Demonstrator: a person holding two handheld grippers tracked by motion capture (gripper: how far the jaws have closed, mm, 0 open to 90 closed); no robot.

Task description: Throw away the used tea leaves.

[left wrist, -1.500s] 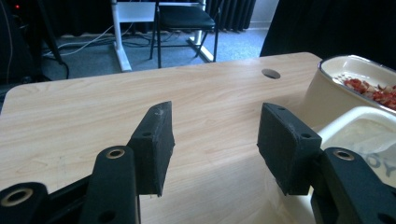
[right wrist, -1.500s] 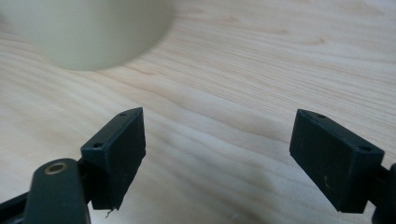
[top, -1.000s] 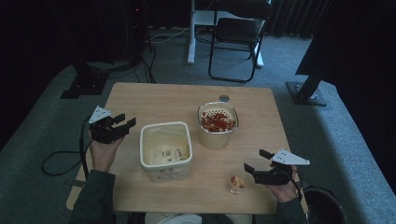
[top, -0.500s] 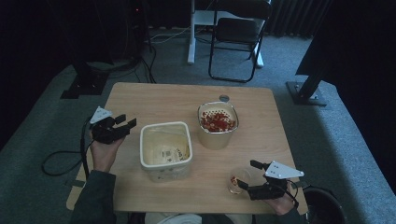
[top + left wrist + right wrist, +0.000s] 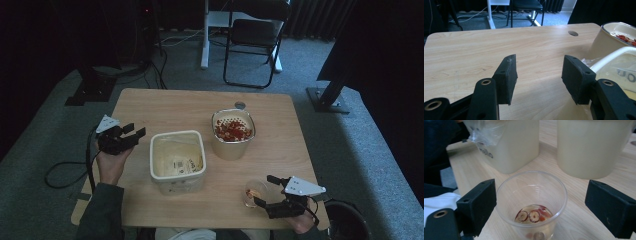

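Sitting btwn right claw (image 5: 540, 207) pads, clear cup (image 5: 531, 202) untouched; claw released, spread wide.

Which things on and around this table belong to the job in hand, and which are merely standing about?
In the job: right gripper, jaws open either side of the clear plastic cup; round tub of red pieces; square tub.

Standing about: folding chair; white desk leg; floor cables.
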